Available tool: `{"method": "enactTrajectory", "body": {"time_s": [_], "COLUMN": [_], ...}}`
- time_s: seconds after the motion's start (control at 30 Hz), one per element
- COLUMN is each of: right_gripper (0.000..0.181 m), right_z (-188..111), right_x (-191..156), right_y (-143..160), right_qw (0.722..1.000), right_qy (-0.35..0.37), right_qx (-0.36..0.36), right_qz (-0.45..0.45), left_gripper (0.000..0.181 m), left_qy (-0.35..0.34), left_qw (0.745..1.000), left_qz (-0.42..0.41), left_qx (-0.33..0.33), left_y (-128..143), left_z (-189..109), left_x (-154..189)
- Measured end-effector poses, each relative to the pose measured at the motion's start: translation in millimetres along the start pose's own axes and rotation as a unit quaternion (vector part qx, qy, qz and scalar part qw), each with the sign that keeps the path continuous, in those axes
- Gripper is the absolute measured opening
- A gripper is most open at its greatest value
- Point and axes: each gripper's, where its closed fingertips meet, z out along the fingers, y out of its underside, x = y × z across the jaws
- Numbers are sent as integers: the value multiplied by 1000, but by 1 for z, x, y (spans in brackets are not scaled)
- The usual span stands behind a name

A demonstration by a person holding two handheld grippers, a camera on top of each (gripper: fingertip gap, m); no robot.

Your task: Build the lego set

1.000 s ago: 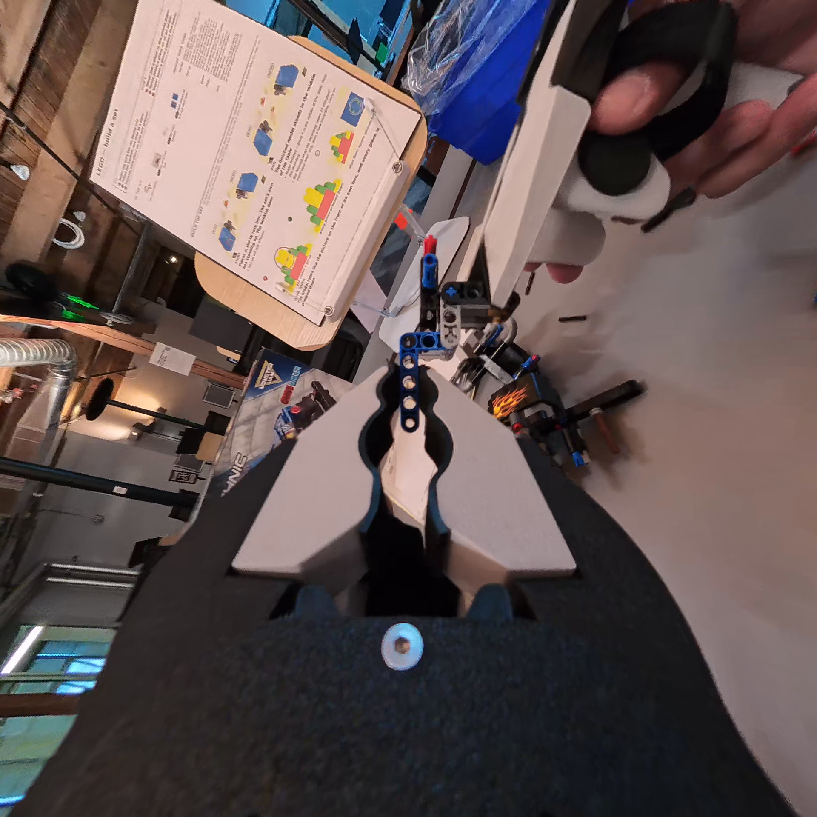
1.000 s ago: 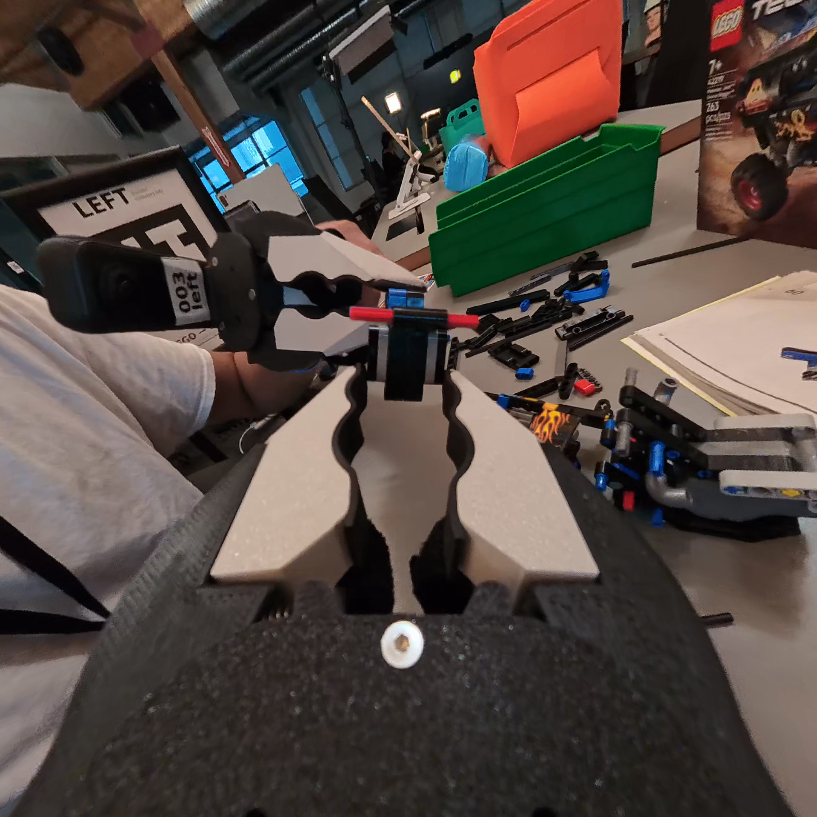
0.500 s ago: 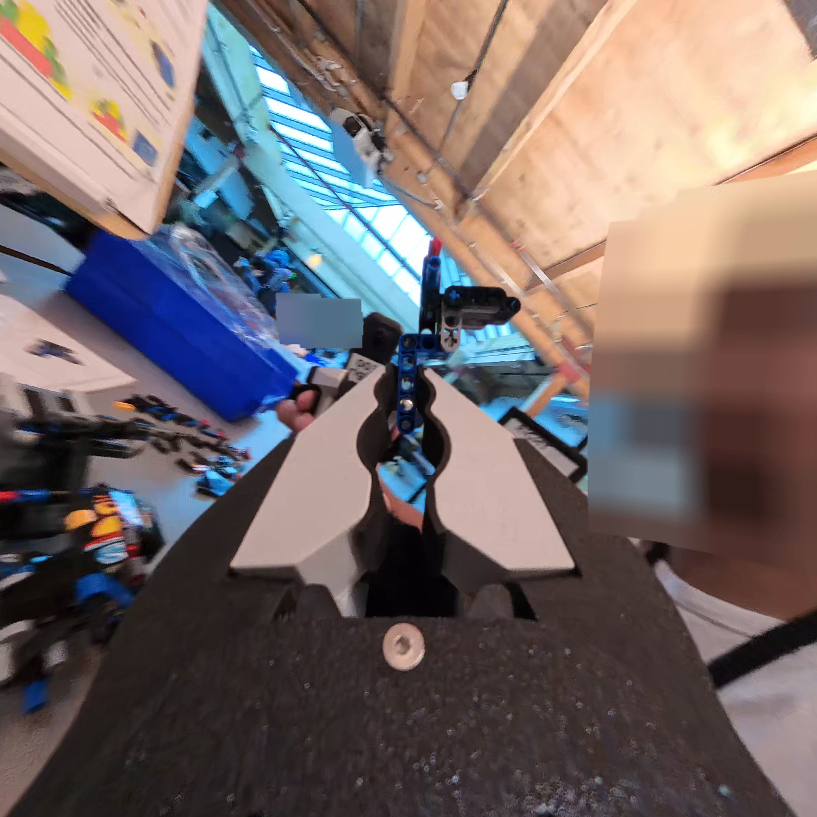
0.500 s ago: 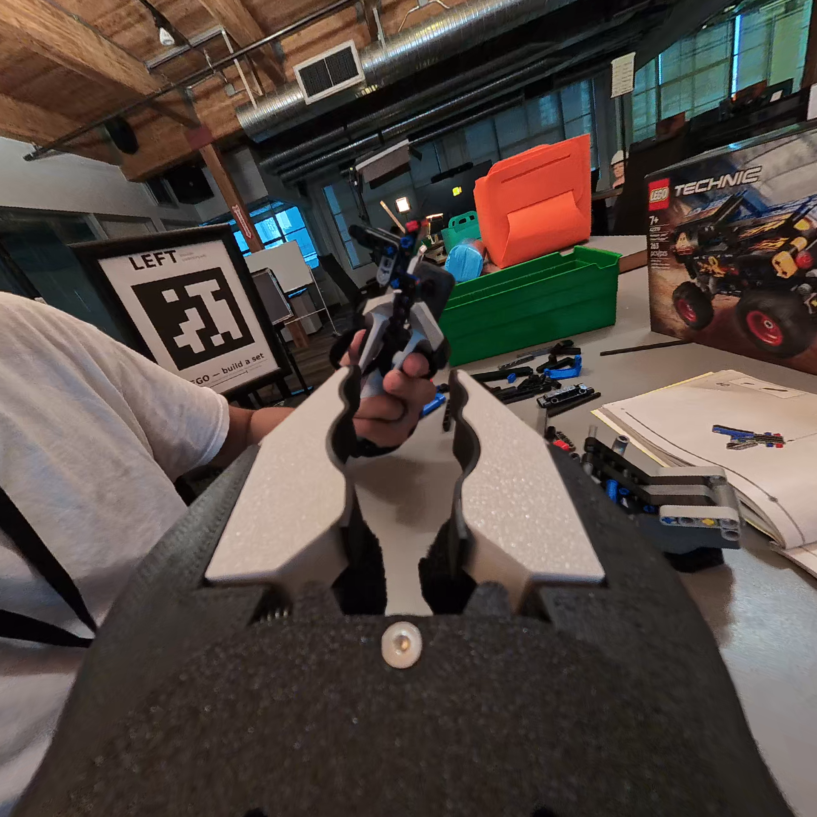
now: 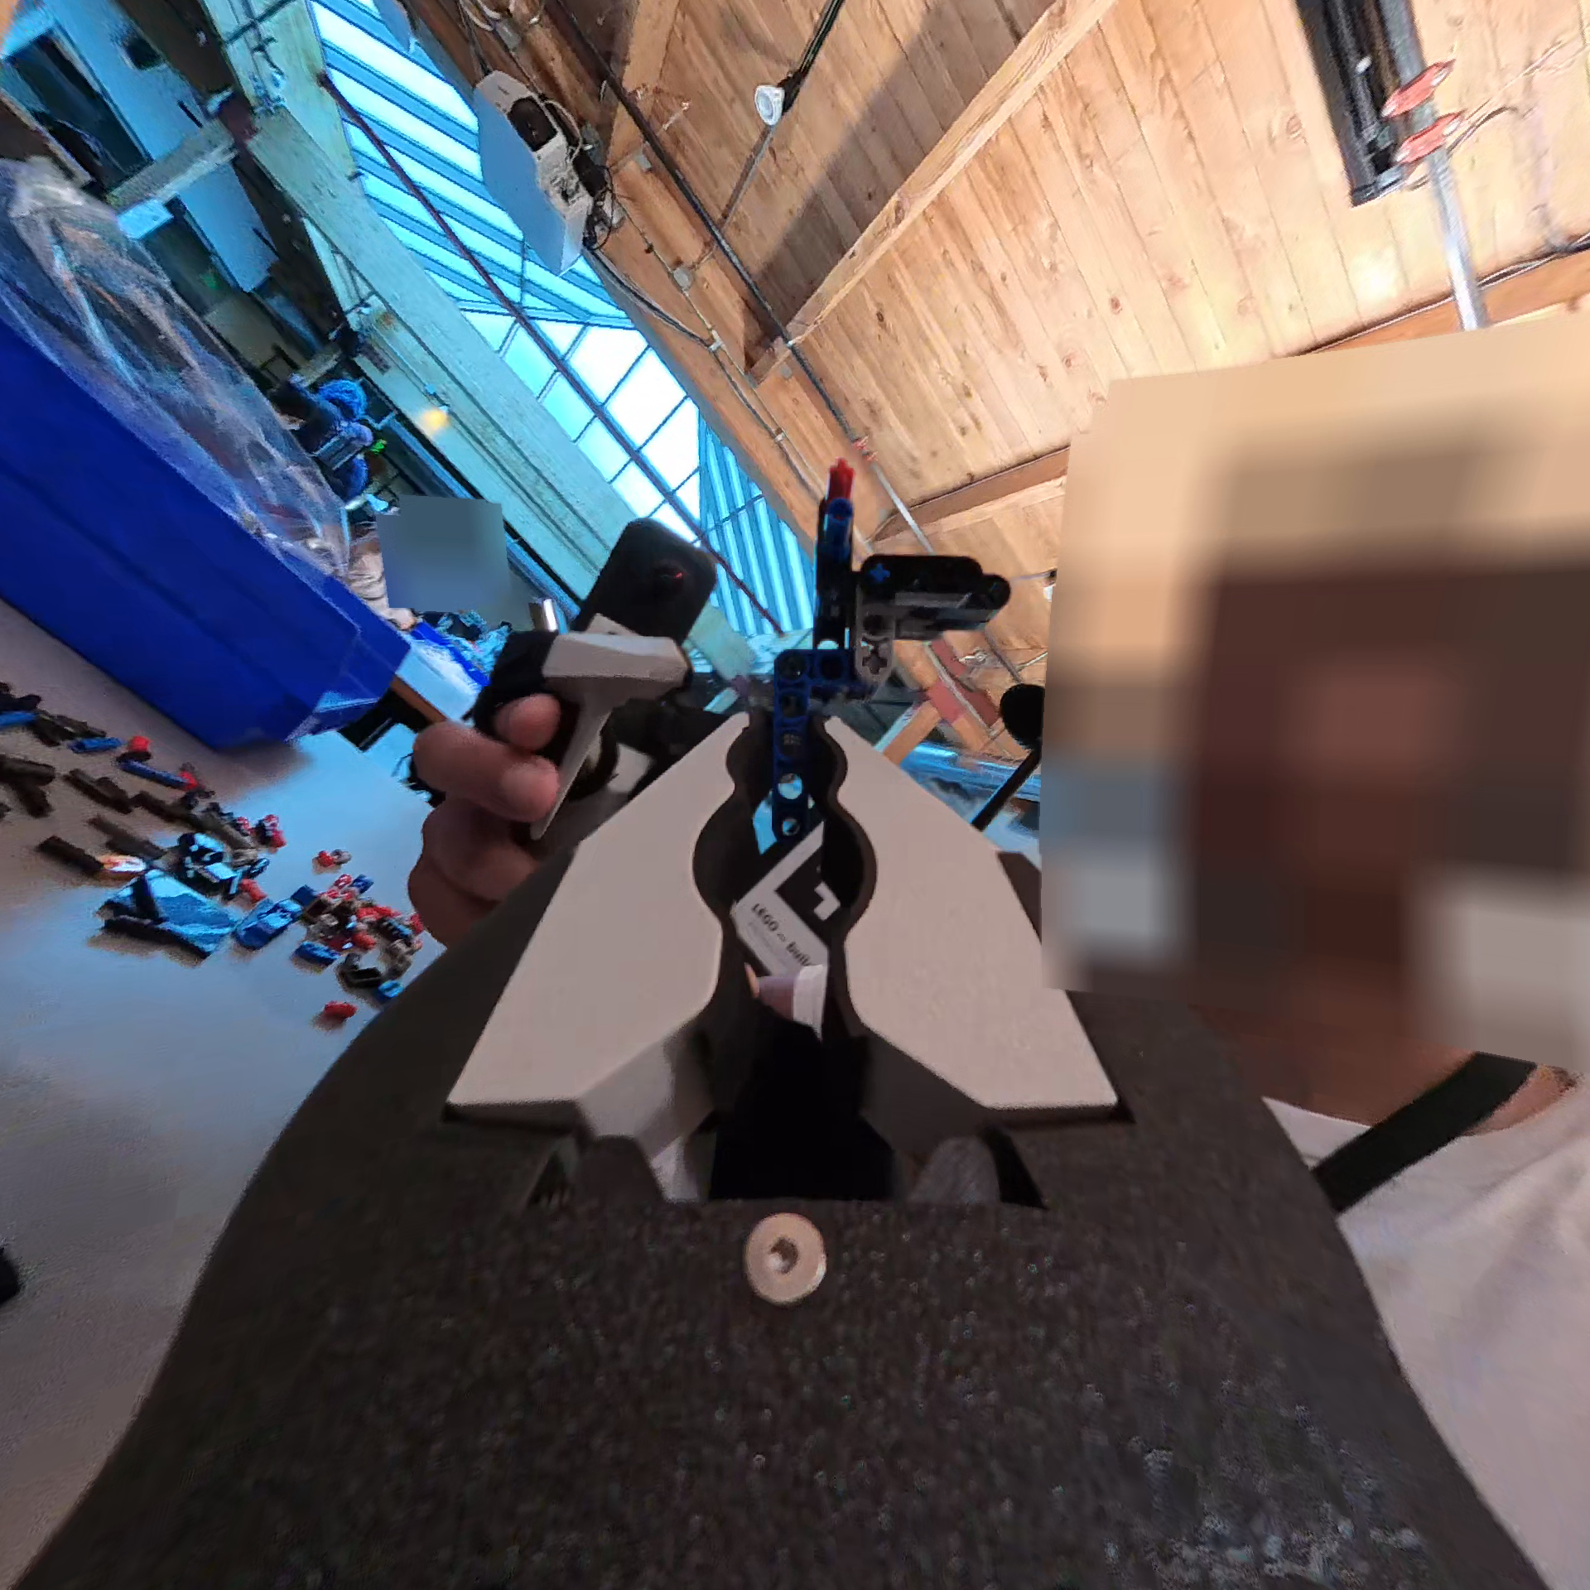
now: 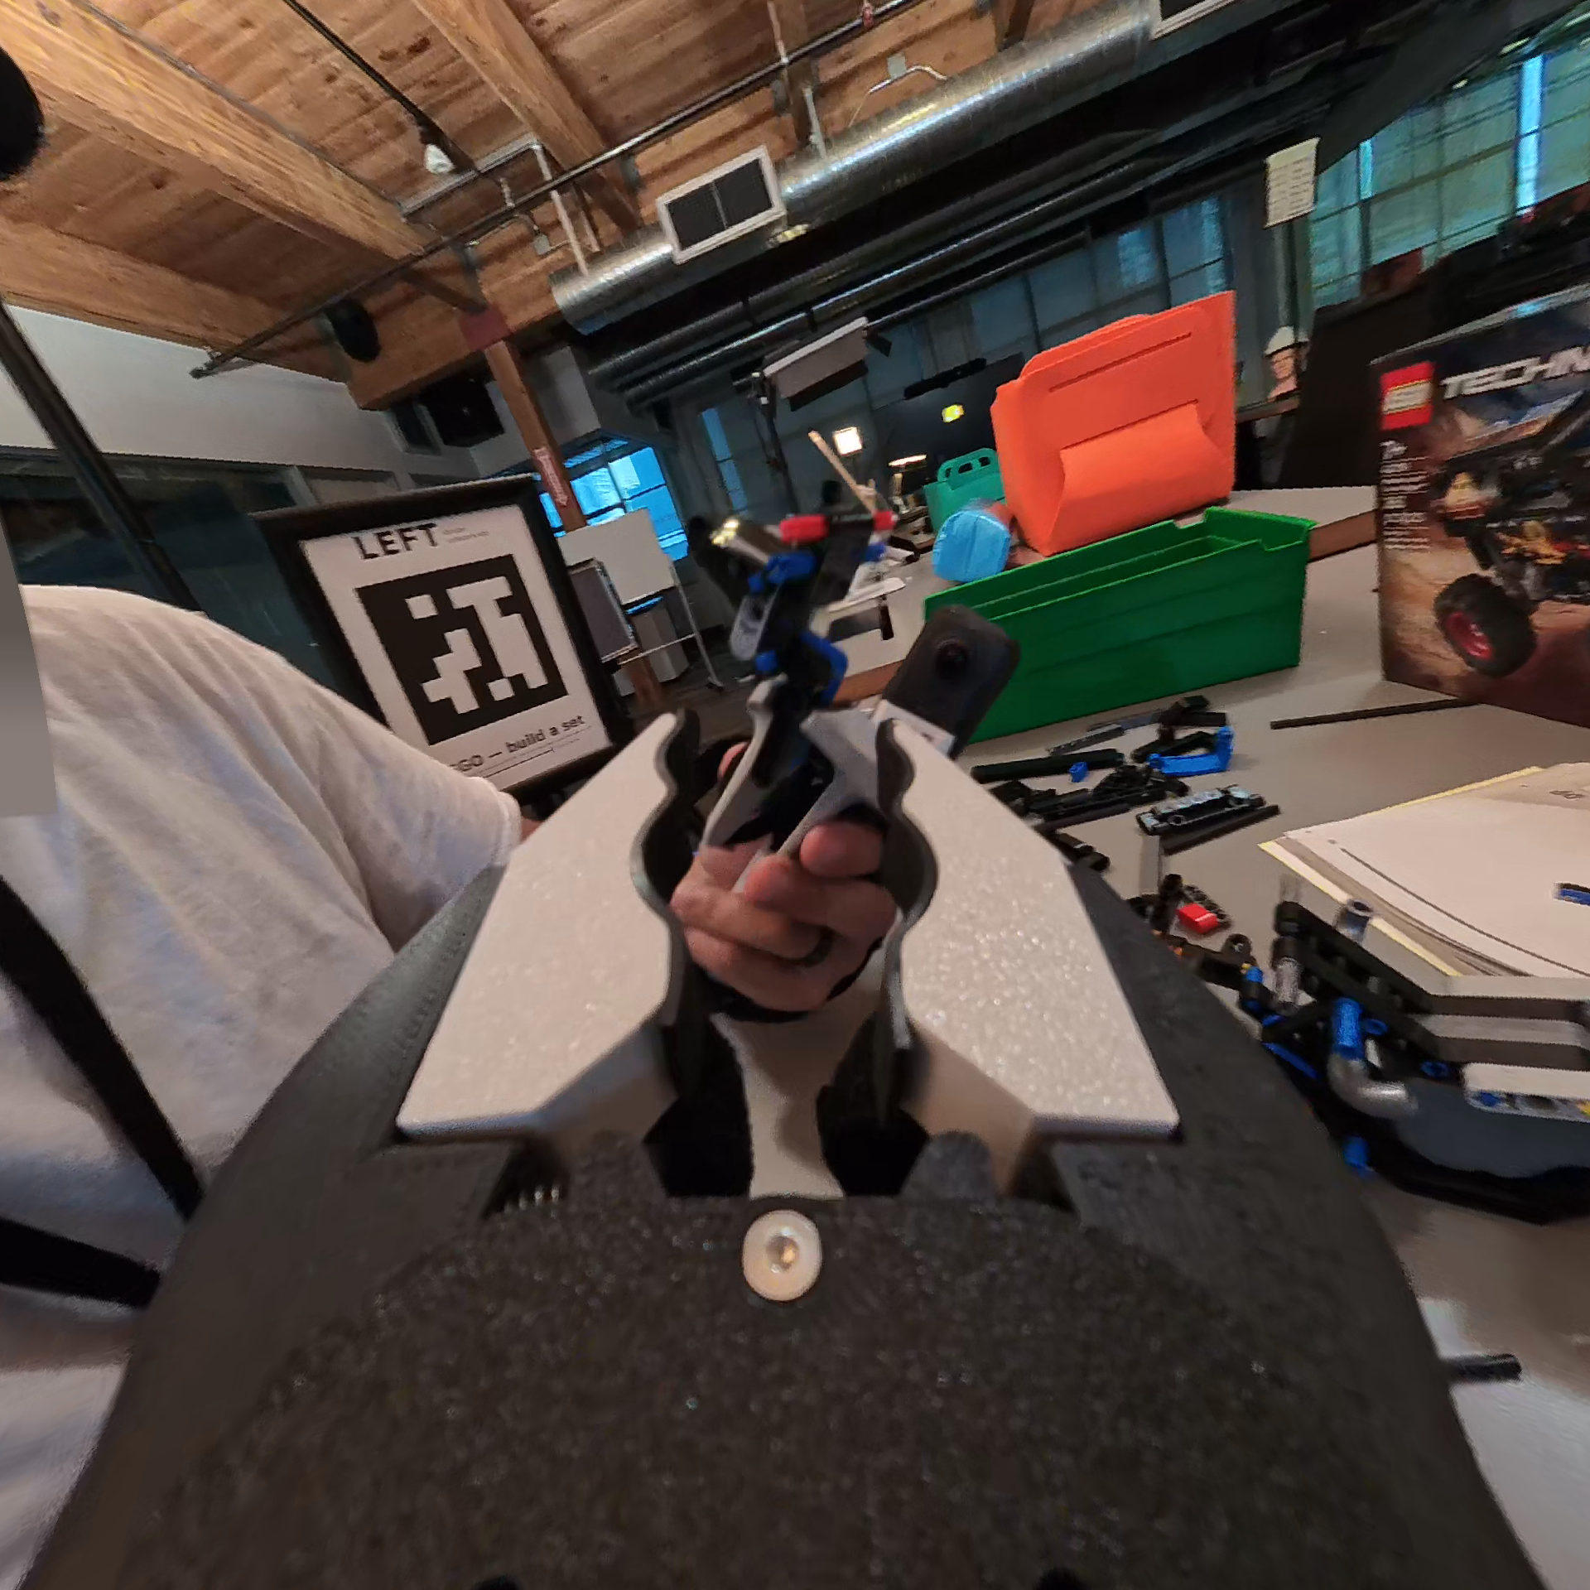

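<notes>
The left tool point(image 5: 787, 757) is tilted up toward the ceiling, pinching the blue beam of a small lego assembly point(image 5: 847, 637) held above the desk point(image 6: 1342, 774). The right tool point(image 6: 783, 774) hangs spread and empty before it; the assembly blurs in its view

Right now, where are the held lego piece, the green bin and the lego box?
lego piece point(image 5: 790, 757), left wrist view, blue beam between the fingers.
green bin point(image 6: 1144, 624), right wrist view, front wall.
lego box point(image 6: 1480, 533), right wrist view, front face.

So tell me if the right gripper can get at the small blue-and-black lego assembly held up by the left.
Probably yes: the right gripper is open, and the small blue-and-black lego assembly stands exposed above the left gripper.
</notes>
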Motion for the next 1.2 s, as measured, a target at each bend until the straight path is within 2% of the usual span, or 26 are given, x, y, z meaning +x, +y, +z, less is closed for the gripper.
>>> {"method": "enactTrajectory", "body": {"time_s": [0.03,0.17,0.43,0.67,0.8,0.87,0.93,1.0,1.13,1.2], "right_gripper": [40,38,35,21,19,19,20,25,28,32], "right_z": [0,0,0,-1,-3,-4,-6,-12,-25,-24], "right_x": [2,1,-6,-3,0,2,10,23,47,52], "right_y": [-1,-2,-5,-4,-3,-2,4,8,16,23], "right_qw": [1000,999,999,997,996,995,993,987,967,966], "right_qy": [14,28,23,50,61,66,82,113,174,179], "right_qx": [2,2,6,-2,-6,-15,-40,-64,-114,-133], "right_qz": [-6,-20,-28,-56,-69,-74,-79,-97,-144,-128], "left_gripper": [5,5,5,5,5,6,6,6,5,6], "left_qy": [-3,-12,-20,-59,-90,-128,-197,-266,-382,-432], "left_qw": [1000,999,999,996,990,978,939,871,719,618], "left_qz": [6,30,13,51,98,158,269,391,536,595], "left_qx": [-7,-29,-34,-34,-39,-52,-88,-132,-221,-278], "left_y": [4,16,20,20,19,15,6,-6,-29,-40], "left_z": [2,6,6,5,4,1,-9,-23,-50,-62], "left_x": [-1,-2,-10,-18,-20,-23,-31,-38,-54,-63]}}
